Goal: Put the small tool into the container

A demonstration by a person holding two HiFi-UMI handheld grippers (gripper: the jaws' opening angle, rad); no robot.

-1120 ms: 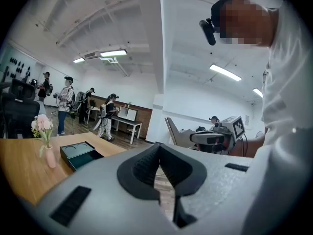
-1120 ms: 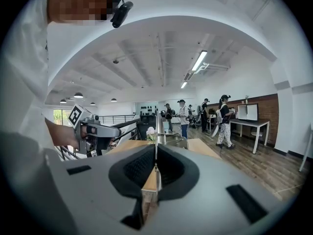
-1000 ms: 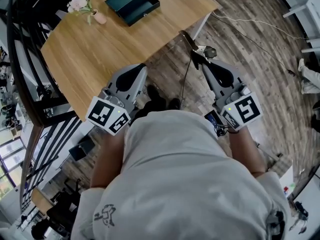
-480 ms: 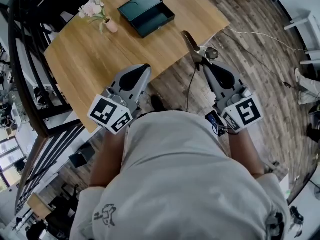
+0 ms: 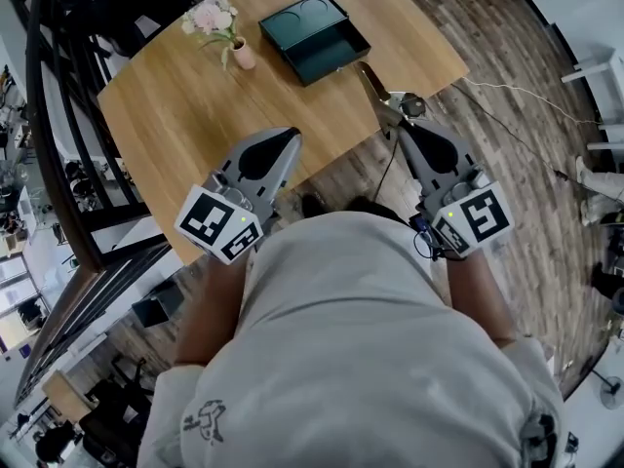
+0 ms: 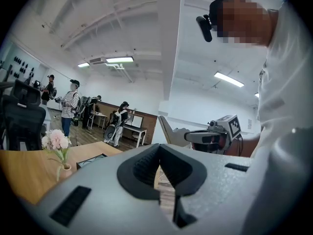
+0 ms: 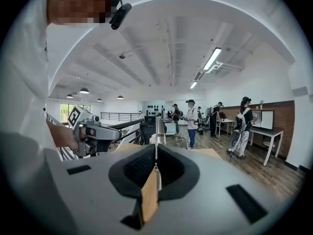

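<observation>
The right gripper (image 5: pixel 398 125) is clenched on the small tool (image 5: pixel 374 91), a thin flat piece, part metal and part brown, pinched edge-on between the 2 jaws; the left gripper (image 5: pixel 288 142) is closed with nothing in it. The container (image 5: pixel 336 47), a dark open box with 2 compartments, lies on the table (image 5: pixel 175 115); the tool is held in the air at the container's near right side, tip close to the near right corner, not yet over the rim; its long axis points toward that corner. The right gripper is nearer the container than the left; the coming move is judged a short advance forward and left, then release over 1 compartment.
</observation>
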